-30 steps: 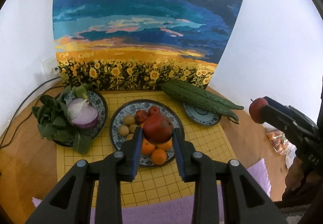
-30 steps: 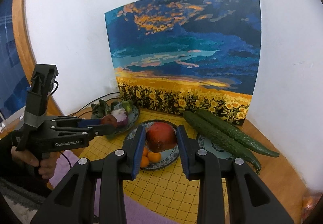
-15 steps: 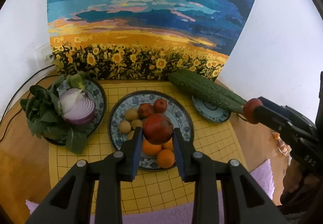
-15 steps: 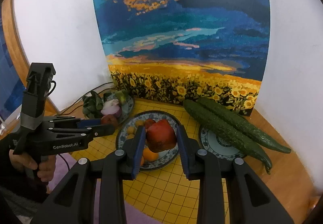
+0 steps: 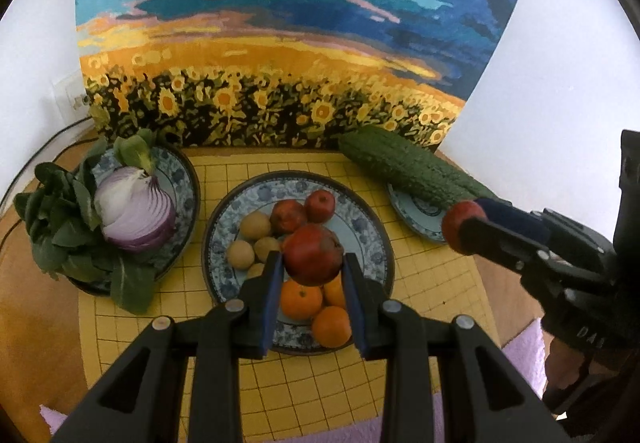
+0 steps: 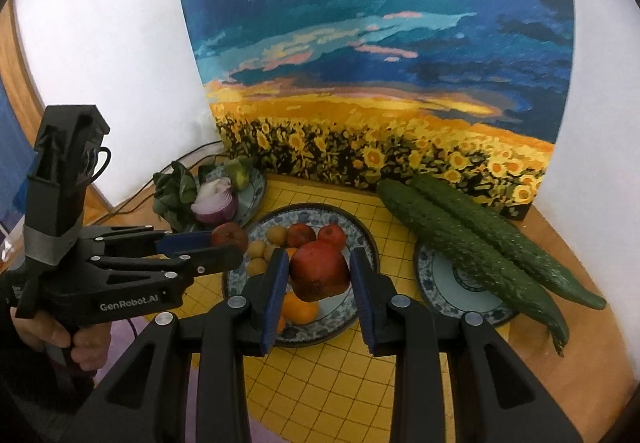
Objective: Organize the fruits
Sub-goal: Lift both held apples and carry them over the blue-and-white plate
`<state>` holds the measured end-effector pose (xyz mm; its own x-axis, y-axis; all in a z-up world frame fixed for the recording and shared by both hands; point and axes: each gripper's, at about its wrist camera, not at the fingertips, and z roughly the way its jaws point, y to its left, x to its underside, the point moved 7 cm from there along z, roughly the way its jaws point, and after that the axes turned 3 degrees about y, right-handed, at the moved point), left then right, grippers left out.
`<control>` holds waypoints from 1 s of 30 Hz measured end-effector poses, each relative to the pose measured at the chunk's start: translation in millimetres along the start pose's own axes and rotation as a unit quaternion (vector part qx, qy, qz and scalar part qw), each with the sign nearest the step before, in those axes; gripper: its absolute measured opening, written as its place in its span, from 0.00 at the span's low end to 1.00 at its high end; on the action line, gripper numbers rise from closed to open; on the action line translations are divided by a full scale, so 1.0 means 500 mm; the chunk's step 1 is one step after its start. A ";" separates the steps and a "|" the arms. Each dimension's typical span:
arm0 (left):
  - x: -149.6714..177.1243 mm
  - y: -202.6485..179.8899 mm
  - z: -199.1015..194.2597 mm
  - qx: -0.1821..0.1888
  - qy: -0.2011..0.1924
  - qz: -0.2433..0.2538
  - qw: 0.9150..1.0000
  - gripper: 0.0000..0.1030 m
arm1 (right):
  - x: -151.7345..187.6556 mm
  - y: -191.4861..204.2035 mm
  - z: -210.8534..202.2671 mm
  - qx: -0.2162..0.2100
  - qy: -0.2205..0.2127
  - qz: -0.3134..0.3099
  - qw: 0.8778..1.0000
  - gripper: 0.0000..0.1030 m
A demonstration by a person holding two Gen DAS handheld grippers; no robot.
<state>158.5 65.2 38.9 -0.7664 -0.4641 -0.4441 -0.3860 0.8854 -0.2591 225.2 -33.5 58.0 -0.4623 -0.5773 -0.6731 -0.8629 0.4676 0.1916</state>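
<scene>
- Closer and lower than a second ago: both grippers, each with a fruit, nearer the blue-patterned ceramic fruit plate (image 5: pixel 372 231).
- Left wrist view: left gripper (image 5: pixel 312 275) clamped on a large dark-red round fruit (image 5: pixel 313 254), held above three oranges (image 5: pixel 301 300) and small tan fruits (image 5: pixel 256 225) on that plate; right gripper (image 5: pixel 466 223) off to the right, closed on a smaller red fruit (image 5: pixel 460 217).
- Right wrist view: right gripper (image 6: pixel 318 283) gripping its red fruit (image 6: pixel 319 270) over the same plate; left gripper (image 6: pixel 228 243) just beside, at the plate's left rim.
- Risks, by judgement: crowded plate, so a released fruit likely to roll off the pile; two grippers converging, so possibly knocking each other or nudging the long green cucumbers (image 6: pixel 460 239).
</scene>
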 end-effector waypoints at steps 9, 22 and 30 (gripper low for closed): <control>-0.005 0.003 0.045 0.010 0.019 -0.005 1.000 0.30 | -0.002 -0.012 0.061 -0.019 0.026 0.020 0.999 0.32; -0.031 -0.003 0.106 0.022 0.036 -0.002 0.999 0.30 | 0.004 -0.038 0.169 -0.034 0.070 0.040 0.996 0.32; -0.046 -0.016 0.139 0.035 0.048 0.019 0.998 0.30 | 0.007 -0.074 0.207 -0.036 0.083 0.059 0.994 0.32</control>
<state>215.0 66.9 -8.6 -0.8268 -0.4228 -0.3709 -0.3220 0.8966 -0.3041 276.7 16.1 -25.3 -0.5839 -0.6259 -0.5170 -0.8099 0.4930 0.3177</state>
